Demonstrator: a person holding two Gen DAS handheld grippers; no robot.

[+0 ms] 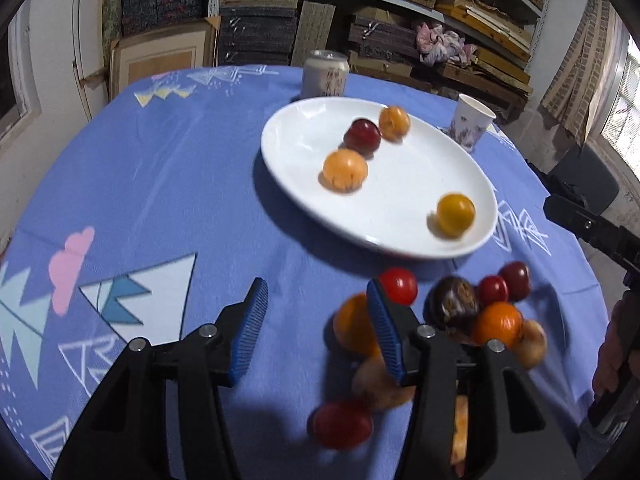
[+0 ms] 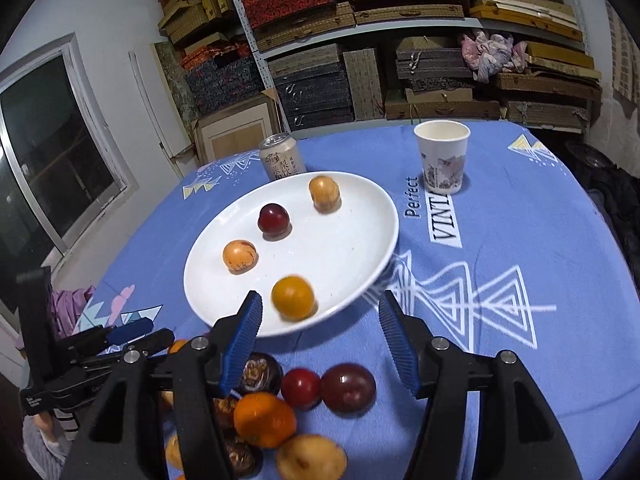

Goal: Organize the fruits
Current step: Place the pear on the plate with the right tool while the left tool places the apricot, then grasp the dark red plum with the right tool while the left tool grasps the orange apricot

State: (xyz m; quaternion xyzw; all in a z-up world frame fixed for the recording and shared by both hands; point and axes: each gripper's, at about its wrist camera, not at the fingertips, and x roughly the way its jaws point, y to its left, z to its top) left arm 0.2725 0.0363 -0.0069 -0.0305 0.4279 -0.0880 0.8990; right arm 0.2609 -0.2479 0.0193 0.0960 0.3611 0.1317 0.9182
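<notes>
A white plate on the blue tablecloth holds a dark red plum, two pale orange fruits and a yellow-orange fruit. A heap of loose fruits lies in front of the plate: a red one, an orange, a dark plum and others. My left gripper is open and empty, just left of the heap. My right gripper is open and empty above the heap, near the plate's front rim.
A drink can stands behind the plate. A paper cup stands to the plate's right. Shelves of boxes fill the back wall. The right gripper's body shows at the left view's right edge.
</notes>
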